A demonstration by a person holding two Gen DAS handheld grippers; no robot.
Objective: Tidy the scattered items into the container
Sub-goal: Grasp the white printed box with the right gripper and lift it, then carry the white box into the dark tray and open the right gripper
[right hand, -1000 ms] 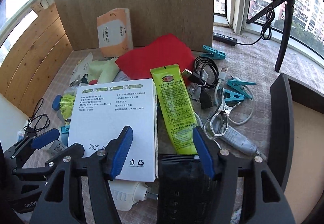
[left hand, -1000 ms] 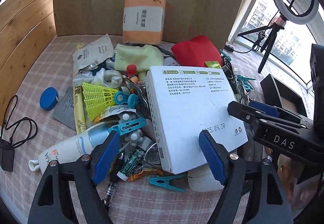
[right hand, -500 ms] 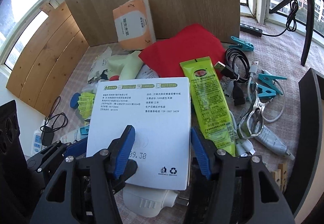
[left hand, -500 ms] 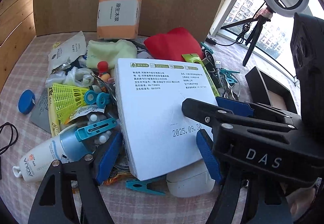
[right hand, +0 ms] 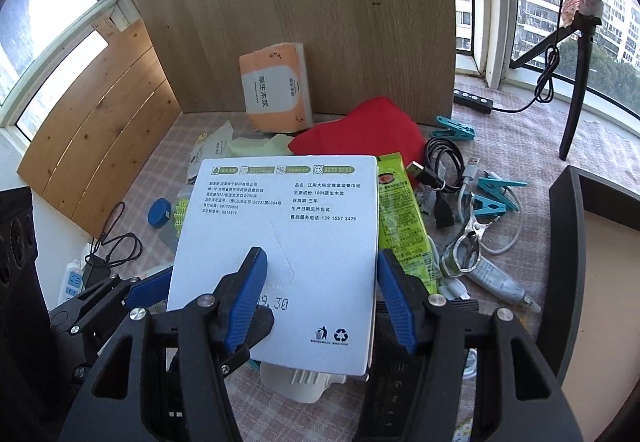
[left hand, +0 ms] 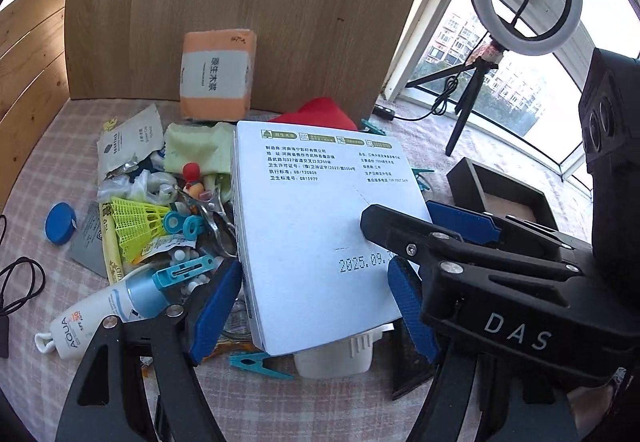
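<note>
Checked cloth (left hand: 280,414) by a window, clutter spread under a wood board (left hand: 240,2). Both my grippers clamp the white box (left hand: 320,234): left gripper (left hand: 316,306) across its near end at frame centre, right gripper (right hand: 320,298) on its right edge. Box is tilted above the pile. Black container (left hand: 500,190) sits at right, apart.

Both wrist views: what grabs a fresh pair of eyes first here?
The big white box dominates, gripped across its near end by the left gripper and right gripper together, above a white tub. Left of it sprawls a clutter pile: yellow shuttlecock, sunscreen bottle. The black container waits to the right.
</note>
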